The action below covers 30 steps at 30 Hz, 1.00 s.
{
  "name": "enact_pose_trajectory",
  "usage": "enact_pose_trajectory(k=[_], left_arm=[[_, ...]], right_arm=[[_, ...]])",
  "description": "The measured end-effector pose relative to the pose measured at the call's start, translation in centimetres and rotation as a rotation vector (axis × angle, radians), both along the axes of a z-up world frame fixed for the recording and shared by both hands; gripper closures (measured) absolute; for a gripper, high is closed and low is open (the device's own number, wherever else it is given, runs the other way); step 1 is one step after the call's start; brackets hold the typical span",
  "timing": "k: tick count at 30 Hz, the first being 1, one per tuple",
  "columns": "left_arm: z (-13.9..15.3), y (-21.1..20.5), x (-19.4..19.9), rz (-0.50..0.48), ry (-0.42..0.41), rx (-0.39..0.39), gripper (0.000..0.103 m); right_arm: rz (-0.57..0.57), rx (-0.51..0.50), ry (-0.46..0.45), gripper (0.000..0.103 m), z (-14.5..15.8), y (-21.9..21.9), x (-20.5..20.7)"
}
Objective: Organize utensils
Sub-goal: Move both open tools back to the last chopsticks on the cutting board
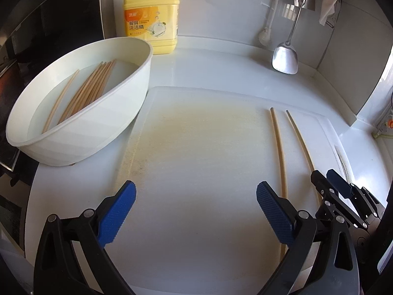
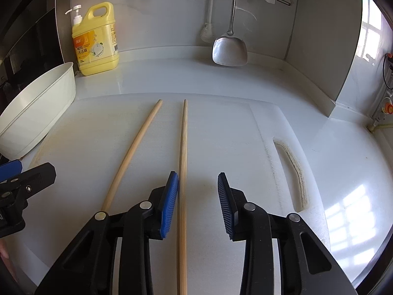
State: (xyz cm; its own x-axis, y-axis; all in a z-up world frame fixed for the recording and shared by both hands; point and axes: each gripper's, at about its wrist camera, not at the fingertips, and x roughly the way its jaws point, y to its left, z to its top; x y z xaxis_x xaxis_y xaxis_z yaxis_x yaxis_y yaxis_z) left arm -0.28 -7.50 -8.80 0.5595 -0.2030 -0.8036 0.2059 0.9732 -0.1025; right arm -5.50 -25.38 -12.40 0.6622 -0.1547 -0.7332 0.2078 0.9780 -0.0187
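Two wooden chopsticks lie side by side on the white cutting board (image 1: 196, 147). In the right wrist view the right chopstick (image 2: 183, 147) runs between the jaws of my right gripper (image 2: 197, 184), close to its left pad, and the left chopstick (image 2: 132, 152) lies outside. My right gripper is open and also shows in the left wrist view (image 1: 326, 177). My left gripper (image 1: 196, 194) is open and empty over the board, left of both chopsticks (image 1: 278, 142). A white oval basin (image 1: 81, 113) at the left holds several more chopsticks (image 1: 91, 91) in water.
A yellow dish-soap jug (image 1: 151, 17) stands at the back by the wall. A metal spatula (image 1: 286, 59) and a white brush (image 1: 266, 34) hang at the back right. The board has a handle slot (image 2: 293, 172) at its right. A dark stove area (image 1: 36, 36) lies left.
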Motion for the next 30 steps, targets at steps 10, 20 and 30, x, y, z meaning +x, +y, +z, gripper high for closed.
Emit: enact_pose_trajectory(k=[10,20,30], left_arm=[[-1.5,-3.9,0.5,-0.033,0.028,0.016,0.006],[-1.8,-6.5,0.2,-0.052,0.008,0.037,0.006],[-2.4,-7.8,0.7,-0.061,0.007,0.085,0.006]], right_arm=[[-0.017,0.014,-0.002,0.07,-0.2,-3.4,-0.8],[-0.002,0.038,-0.003,0.07,-0.2,-4.7,-1.2],[0.024,0.053,-0.009,0.07,-0.3,-5.1,-0.8]])
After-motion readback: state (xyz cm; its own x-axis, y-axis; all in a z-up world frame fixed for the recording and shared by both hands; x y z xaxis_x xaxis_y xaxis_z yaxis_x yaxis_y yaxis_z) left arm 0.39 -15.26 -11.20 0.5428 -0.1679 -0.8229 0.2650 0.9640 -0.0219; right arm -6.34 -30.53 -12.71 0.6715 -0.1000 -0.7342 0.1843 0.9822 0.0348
